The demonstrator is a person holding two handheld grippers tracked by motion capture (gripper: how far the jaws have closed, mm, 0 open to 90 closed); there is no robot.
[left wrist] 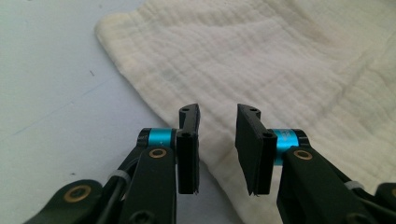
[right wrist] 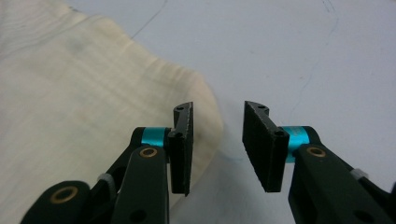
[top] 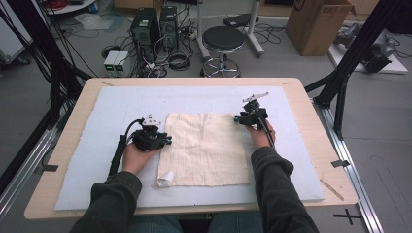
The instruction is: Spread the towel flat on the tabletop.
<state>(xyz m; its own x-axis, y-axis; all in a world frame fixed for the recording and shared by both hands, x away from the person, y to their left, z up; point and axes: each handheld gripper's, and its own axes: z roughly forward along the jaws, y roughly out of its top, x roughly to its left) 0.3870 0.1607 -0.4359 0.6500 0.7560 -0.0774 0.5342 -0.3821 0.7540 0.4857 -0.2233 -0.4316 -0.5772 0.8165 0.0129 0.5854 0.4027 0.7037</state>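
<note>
The left gripper hovers with jaws parted over the left edge of the cloth, gripping nothing. The right gripper, also unclenched and empty, straddles the cloth's far right corner. The cloth lies flat mid-mat on the table, its near left corner folded over.

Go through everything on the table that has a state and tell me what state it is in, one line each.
cloth: spread flat on the mat, its near left corner folded over.
left gripper: open, fingers apart above the cloth's left edge.
right gripper: open, fingers apart astride the cloth's right edge.
</note>
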